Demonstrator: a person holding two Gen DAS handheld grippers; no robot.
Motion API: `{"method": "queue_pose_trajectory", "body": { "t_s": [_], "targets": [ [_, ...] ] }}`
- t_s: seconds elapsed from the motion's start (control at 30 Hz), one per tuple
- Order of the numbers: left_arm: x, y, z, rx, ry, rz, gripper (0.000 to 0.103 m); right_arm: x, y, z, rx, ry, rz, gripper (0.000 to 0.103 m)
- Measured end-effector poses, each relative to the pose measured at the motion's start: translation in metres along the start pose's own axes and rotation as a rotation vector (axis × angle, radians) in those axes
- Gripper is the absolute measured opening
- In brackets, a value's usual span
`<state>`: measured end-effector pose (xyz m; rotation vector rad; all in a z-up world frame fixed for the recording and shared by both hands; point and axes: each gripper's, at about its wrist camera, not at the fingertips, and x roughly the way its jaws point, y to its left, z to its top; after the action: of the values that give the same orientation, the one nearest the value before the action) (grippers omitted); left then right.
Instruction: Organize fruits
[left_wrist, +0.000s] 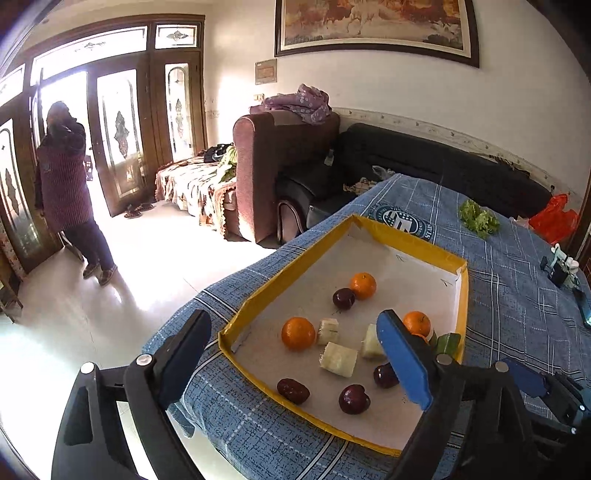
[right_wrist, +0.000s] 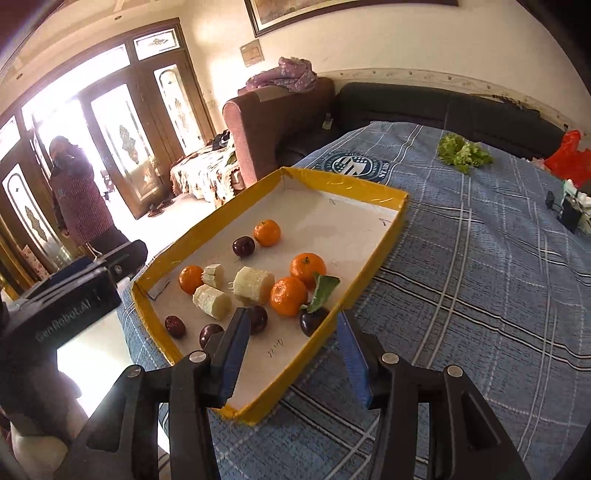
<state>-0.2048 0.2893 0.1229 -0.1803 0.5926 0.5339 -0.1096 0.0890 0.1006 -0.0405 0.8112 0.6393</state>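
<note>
A yellow-rimmed tray (left_wrist: 406, 236) (right_wrist: 343, 184) with a white floor lies on the blue plaid cloth. In it are several tangerines (left_wrist: 298, 333) (right_wrist: 307, 267), dark round fruits (left_wrist: 354, 398) (right_wrist: 243, 246), a red date (left_wrist: 293, 390) (right_wrist: 174, 326) and pale peeled pieces (left_wrist: 338, 359) (right_wrist: 253, 286). My left gripper (left_wrist: 293, 315) hovers wide open over the tray's near left corner, with nothing held. Above the tray's near edge my right gripper (right_wrist: 292, 314) stands open; a dark fruit with a green leaf (right_wrist: 312, 319) shows between its fingers, untouched.
Green lettuce (left_wrist: 478, 218) (right_wrist: 463, 149) lies on the cloth beyond the tray. A red bag (right_wrist: 567, 155) and a small black-and-white device (right_wrist: 570, 210) sit at the far right. Sofas (left_wrist: 424, 162) stand behind the table. A person (left_wrist: 66, 192) stands at the doorway, left.
</note>
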Motion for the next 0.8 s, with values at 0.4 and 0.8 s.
{"method": "queue_pose_trajectory", "body": {
  "t_s": [0.4, 0.8],
  "targets": [
    [-0.067, -0.027, 0.0, 0.059, -0.171, 0.068, 0.102, -0.058, 0.007, -0.021, -0.068, -0.162, -0.099, 0.077],
    [-0.05, -0.043, -0.014, 0.103, -0.088, 0.047, 0.103, -0.068, 0.001, -0.036, -0.076, -0.191, -0.166, 0.088]
  ]
}}
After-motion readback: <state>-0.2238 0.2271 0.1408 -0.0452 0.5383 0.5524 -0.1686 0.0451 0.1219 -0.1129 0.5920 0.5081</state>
